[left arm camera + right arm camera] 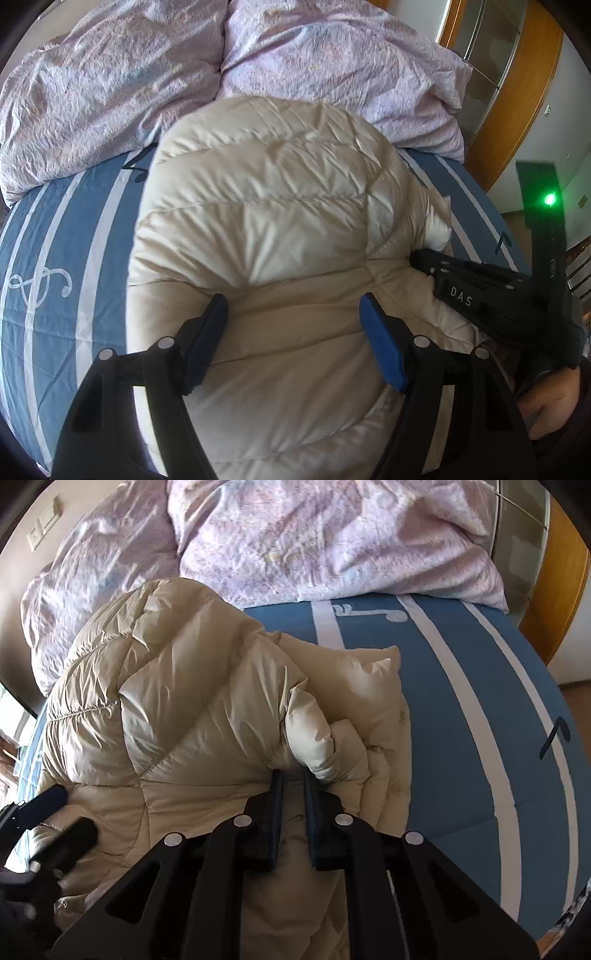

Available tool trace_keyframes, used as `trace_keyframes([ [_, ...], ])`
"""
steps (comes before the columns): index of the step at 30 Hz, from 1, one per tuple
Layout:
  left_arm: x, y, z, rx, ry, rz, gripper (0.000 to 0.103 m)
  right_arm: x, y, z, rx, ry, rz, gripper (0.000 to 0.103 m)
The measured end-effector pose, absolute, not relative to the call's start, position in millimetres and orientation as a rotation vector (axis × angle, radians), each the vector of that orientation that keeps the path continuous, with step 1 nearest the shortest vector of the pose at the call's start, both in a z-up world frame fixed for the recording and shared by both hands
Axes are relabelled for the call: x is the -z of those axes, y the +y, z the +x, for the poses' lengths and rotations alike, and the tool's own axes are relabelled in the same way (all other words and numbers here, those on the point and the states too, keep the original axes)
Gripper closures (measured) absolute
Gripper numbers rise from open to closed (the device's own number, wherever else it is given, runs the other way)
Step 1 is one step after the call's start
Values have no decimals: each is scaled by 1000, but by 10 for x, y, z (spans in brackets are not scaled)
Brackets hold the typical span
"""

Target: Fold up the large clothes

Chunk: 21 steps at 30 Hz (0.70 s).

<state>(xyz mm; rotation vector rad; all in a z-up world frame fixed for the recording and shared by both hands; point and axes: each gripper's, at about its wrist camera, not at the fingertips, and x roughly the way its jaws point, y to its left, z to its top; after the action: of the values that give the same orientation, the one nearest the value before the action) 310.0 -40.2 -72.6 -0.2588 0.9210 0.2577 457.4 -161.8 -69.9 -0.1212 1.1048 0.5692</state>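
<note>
While the left claw [291, 325] gapes above it, the puffy cream jacket [266, 229] lies bunched, right claw [293, 779] pinching its fold.

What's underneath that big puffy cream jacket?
The puffy cream jacket lies on a blue sheet with white stripes, visible around it. Behind it sits a lilac duvet. Anything directly beneath the jacket is covered.

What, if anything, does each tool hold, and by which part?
The right tool pinches the puffy jacket at a bunched fold on its right edge. The left tool stands open over the jacket, holding nothing.
</note>
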Motion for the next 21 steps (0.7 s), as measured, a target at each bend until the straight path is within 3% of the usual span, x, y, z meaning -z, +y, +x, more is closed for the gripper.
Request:
trace_keyframes([
  [21,630,127,3376,-392,909,-198,29,752,-1766,4609,-537,1089,-62,92],
])
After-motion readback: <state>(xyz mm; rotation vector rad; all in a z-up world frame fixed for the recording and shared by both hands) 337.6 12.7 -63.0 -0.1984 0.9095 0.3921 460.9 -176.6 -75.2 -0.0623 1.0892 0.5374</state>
